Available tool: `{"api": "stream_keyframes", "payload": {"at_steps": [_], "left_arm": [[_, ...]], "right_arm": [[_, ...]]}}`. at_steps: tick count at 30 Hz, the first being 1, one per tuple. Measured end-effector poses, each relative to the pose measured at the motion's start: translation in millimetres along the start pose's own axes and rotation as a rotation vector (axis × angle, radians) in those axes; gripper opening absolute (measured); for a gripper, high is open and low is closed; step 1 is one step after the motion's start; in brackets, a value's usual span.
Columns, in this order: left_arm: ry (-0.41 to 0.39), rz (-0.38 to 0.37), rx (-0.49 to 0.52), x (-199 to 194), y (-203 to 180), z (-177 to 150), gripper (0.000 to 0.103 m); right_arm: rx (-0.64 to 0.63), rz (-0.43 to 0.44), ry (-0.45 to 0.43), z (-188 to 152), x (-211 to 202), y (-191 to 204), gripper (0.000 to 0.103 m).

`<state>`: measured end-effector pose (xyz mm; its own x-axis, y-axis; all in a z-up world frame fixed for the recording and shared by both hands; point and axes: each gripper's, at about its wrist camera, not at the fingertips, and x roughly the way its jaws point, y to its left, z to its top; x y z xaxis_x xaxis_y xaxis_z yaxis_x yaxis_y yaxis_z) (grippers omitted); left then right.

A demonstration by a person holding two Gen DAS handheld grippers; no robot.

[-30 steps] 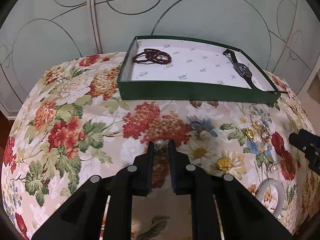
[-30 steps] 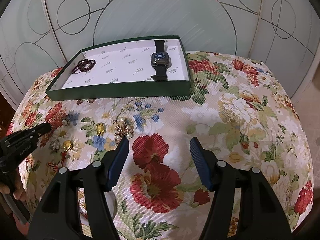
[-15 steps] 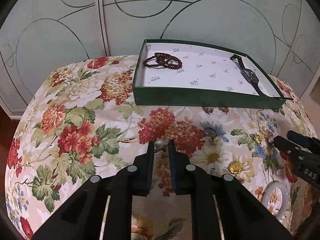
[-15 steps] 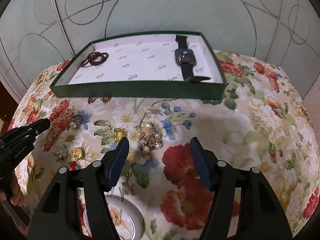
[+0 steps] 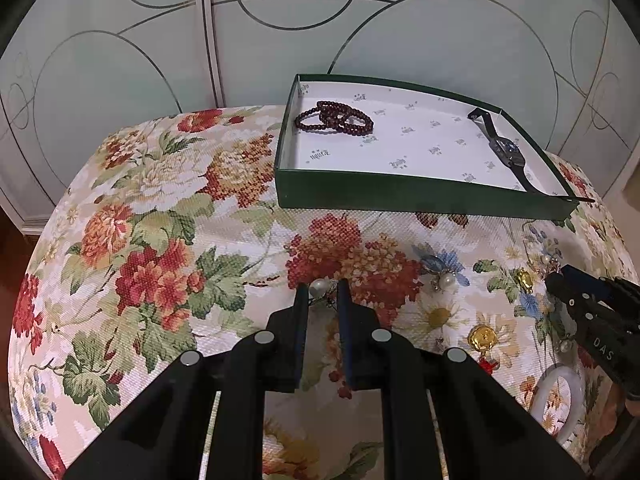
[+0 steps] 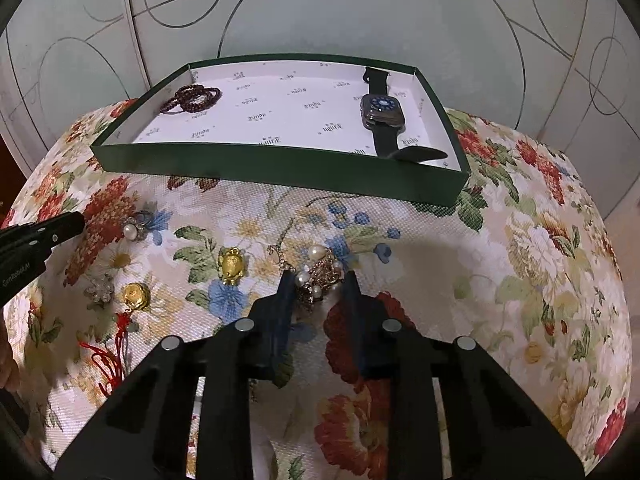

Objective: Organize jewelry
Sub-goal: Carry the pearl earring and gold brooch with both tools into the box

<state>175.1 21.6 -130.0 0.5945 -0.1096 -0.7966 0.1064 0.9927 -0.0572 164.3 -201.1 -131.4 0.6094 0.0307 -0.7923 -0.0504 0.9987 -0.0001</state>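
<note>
**Jewelry on a floral cloth: grasp points and handling**

Jewelry lies partly sorted. In the green tray [image 6: 276, 168] at the far side of the floral cloth [image 6: 520, 260] rest a dark bead bracelet [image 6: 192, 98] near the left wall and a black smartwatch [image 6: 382, 114] near the right wall. Loose on the cloth in front of the tray are a pearl-and-chain cluster [image 6: 320, 272], a gold figure charm [image 6: 231, 266], a gold round charm with red tassel [image 6: 136, 295], a pearl flower earring [image 6: 134, 229] and a small clear brooch [image 6: 98, 290]; a white bangle [image 5: 558, 404] sits at the near right edge.

The right gripper [image 6: 314, 280] has its fingers partly closed around the cluster, one on each side; whether they already pinch it cannot be told. The left gripper [image 5: 322, 290] has its fingers nearly together on a small pearl piece [image 5: 318, 287] with a fine dark chain or stem, apparently nipped at the tips.

Handling, as judged: all pieces are light. The cluster is limp and tangled, so it will likely sag and trail chain when lifted; a grip across its bulky middle suits better than one on a single smooth, slippery pearl. The patterned cloth hides thin links, so a dangling strand could snag or drop unnoticed.
</note>
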Motion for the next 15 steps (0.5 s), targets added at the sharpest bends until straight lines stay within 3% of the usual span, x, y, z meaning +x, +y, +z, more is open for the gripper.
{"api": "stream_keyframes", "payload": {"at_steps": [8,15], "left_arm": [[-0.016,-0.005,0.003,-7.8,-3.1,4.3,0.015],[-0.049,-0.024,0.019,-23.4,-10.2,21.5,0.015]], "right_arm": [[0.030,0.025,-0.042,4.0,-19.1,-8.9,0.025],[0.042,0.044,-0.129,29.1,-56.6,-17.2,0.025]]}}
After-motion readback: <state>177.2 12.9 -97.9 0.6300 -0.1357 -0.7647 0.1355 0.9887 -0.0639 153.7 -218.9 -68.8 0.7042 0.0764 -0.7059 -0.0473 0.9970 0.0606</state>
